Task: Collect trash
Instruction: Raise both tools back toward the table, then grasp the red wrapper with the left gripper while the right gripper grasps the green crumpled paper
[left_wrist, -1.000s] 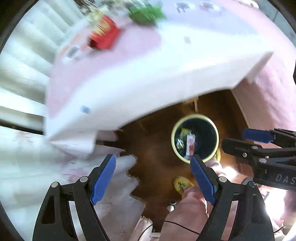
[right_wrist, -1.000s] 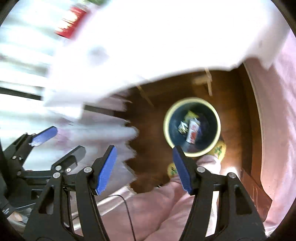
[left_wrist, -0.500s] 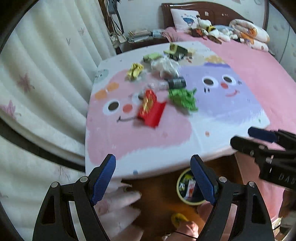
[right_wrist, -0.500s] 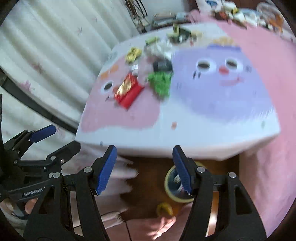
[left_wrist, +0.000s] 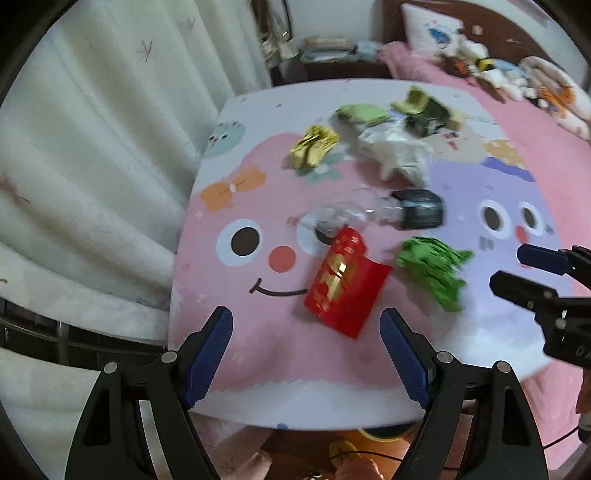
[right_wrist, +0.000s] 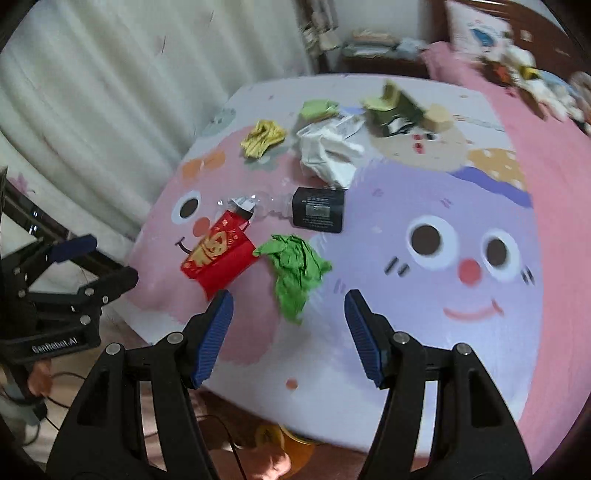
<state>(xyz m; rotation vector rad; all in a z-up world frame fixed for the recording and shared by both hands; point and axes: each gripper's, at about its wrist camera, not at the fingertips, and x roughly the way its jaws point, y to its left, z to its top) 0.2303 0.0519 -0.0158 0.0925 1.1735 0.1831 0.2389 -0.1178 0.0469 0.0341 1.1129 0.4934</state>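
Trash lies on a cartoon-print table (left_wrist: 258, 354) (right_wrist: 424, 350). A red envelope (left_wrist: 345, 282) (right_wrist: 219, 256) lies nearest, with crumpled green paper (left_wrist: 434, 269) (right_wrist: 295, 267) to its right. Behind them are a clear plastic bottle (left_wrist: 347, 212) (right_wrist: 258, 203), a black box (left_wrist: 421, 208) (right_wrist: 318, 209), a yellow wrapper (left_wrist: 313, 146) (right_wrist: 263, 137) and white crumpled paper (left_wrist: 397, 153) (right_wrist: 327, 155). My left gripper (left_wrist: 306, 354) is open and empty, just short of the red envelope. My right gripper (right_wrist: 288, 334) is open and empty, just short of the green paper.
A light green wrapper (left_wrist: 360, 112) (right_wrist: 317, 109) and dark green packaging (left_wrist: 428, 109) (right_wrist: 399, 107) lie at the table's far end. White curtains (left_wrist: 92, 147) hang on the left. A pink bed (left_wrist: 535, 122) is on the right. The bin's rim (left_wrist: 384, 434) peeks out below the table edge.
Both grippers have swung up from above the floor bin to face the tabletop and moved closer to the trash. Both stay open and empty.
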